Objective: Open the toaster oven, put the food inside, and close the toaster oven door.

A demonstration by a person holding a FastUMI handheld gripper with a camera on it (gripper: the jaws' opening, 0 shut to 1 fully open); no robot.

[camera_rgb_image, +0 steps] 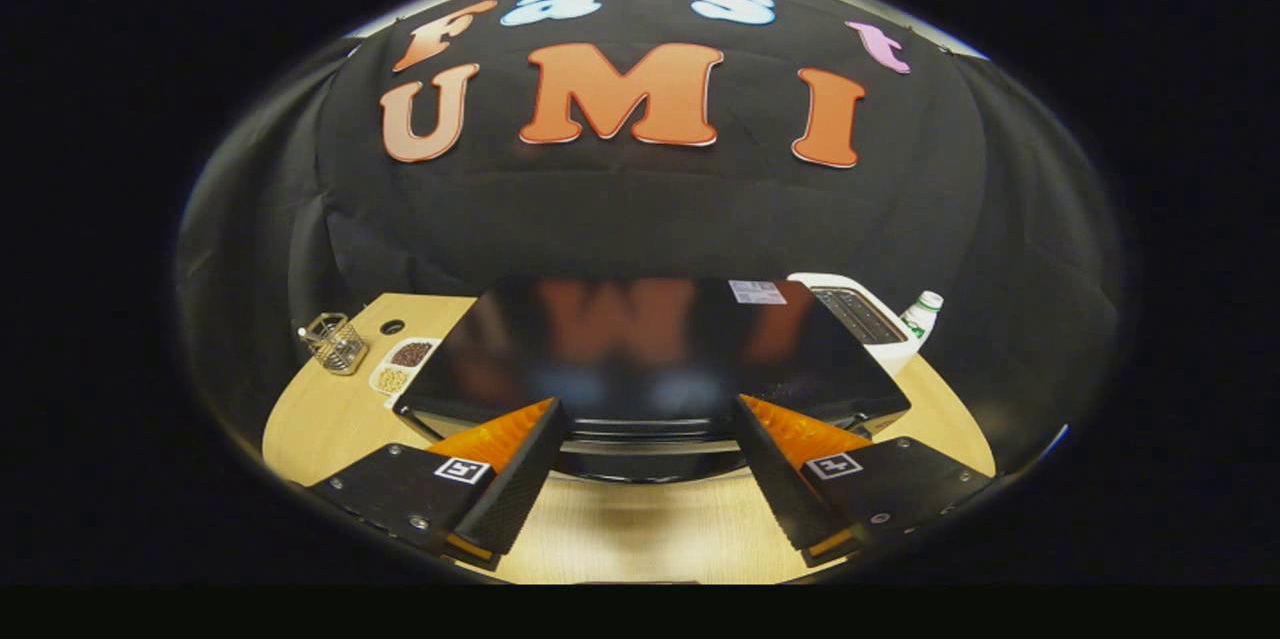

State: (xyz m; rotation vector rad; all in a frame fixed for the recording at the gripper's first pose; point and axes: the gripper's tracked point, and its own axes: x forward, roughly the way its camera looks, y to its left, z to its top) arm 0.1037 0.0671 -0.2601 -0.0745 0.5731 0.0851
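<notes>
Both fingers of the tool [645, 439] stand spread and empty just before the closed toaster oven [650, 359], whose door it must open first.

white label on toaster oven [655, 349] top, print too blurred to read

A staged recording booth set up like a small kitchen corner: black cloth hangs as the wall behind a pale wooden worktop [330, 419]. On it stand a black toaster oven [650, 359], a white toaster [860, 314], a plastic bottle [922, 311], a wire basket [335, 342] and a divided dish of beans [402, 365]. The gripper [645, 474] is open before the oven.
</notes>
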